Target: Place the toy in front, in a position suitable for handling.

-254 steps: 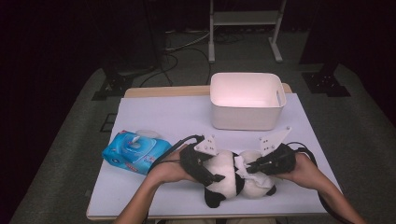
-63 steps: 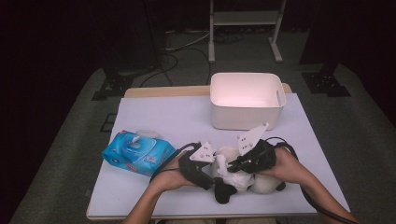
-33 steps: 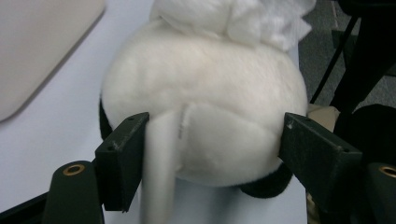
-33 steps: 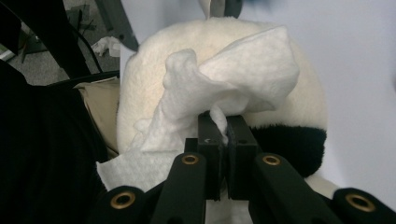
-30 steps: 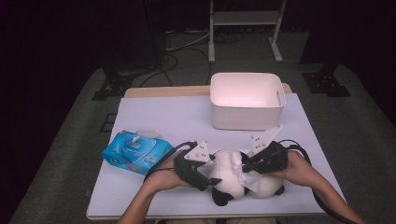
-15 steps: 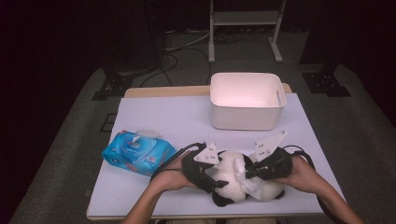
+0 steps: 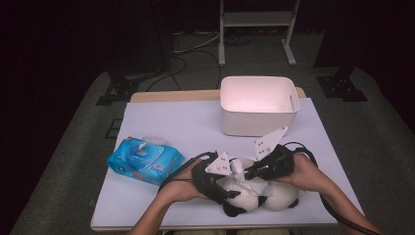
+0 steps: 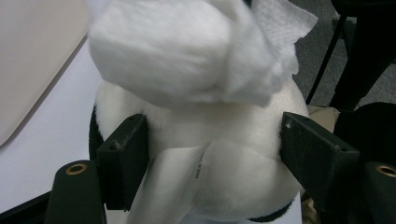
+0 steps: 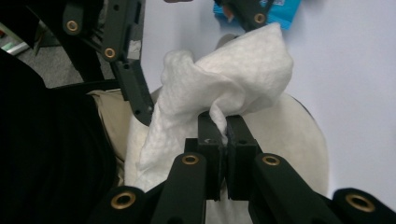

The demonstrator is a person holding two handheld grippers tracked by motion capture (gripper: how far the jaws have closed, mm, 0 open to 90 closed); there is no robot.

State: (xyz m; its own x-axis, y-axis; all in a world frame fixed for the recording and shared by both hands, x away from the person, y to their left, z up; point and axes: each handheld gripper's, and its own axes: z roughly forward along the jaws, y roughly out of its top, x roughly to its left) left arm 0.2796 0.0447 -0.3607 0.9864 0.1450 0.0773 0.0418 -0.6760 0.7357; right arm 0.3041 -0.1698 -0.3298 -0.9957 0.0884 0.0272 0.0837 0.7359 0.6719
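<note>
On the white table [image 7: 186, 122] above grey carpet, the left gripper [image 8: 215, 149] clamps the plush panda [image 8: 210, 186] while the right gripper [image 9: 223, 140], jaws pinched on a wipe [image 9: 233, 79], hovers over it.

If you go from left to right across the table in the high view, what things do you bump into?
Blue wipes pack → left gripper squeezing the panda plush toy → right gripper pinching a white wipe on the toy. The white tub sits farther back.
</note>
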